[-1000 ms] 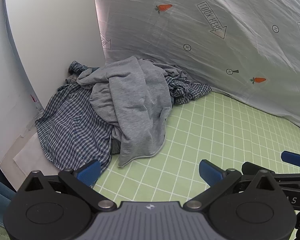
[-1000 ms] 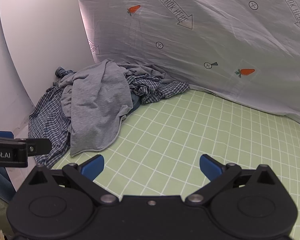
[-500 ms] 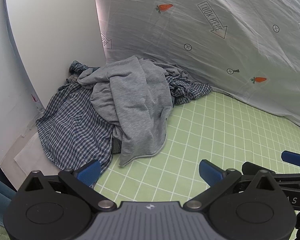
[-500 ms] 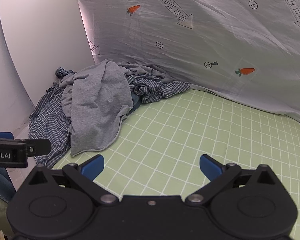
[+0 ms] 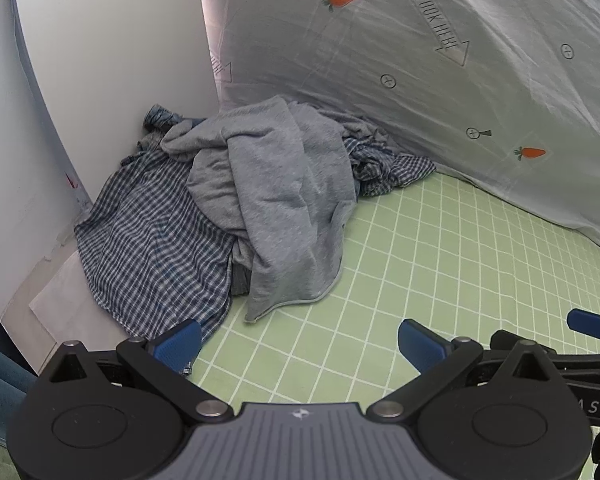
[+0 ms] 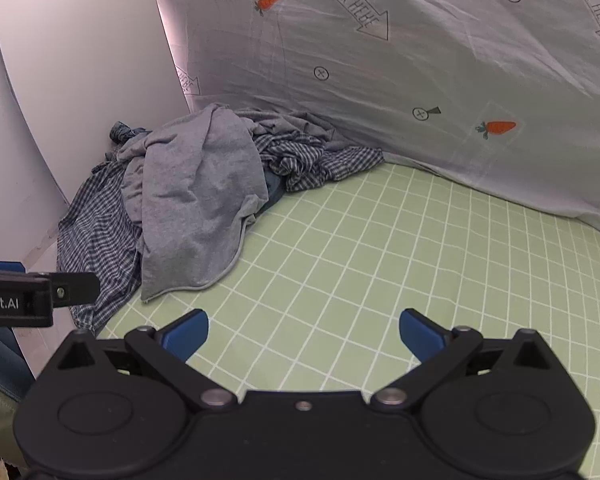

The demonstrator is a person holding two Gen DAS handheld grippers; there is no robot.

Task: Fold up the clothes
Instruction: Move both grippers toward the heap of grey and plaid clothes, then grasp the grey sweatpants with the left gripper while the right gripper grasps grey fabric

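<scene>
A heap of clothes lies in the far left corner of the green grid mat (image 5: 440, 264) (image 6: 380, 264). On top is a crumpled grey garment (image 5: 276, 188) (image 6: 196, 200). Under and around it spreads a blue checked shirt (image 5: 152, 248) (image 6: 96, 240), and part of it bunches to the right (image 6: 312, 160). My left gripper (image 5: 300, 340) hangs open just short of the heap's near edge, nothing between its blue fingers. My right gripper (image 6: 304, 332) is open too, over bare mat to the right of the heap. The right gripper's blue fingertip (image 5: 592, 324) shows at the left view's right edge.
A grey sheet printed with carrots and arrows (image 5: 440, 72) (image 6: 420, 80) rises behind the mat. A white panel (image 5: 100, 72) (image 6: 80, 80) closes the left side. White paper (image 5: 60, 304) lies at the mat's left edge. The left gripper's body (image 6: 28, 300) juts in from the left.
The left wrist view has crept slightly toward the heap and a little right. The right gripper and the clothes look unmoved.
</scene>
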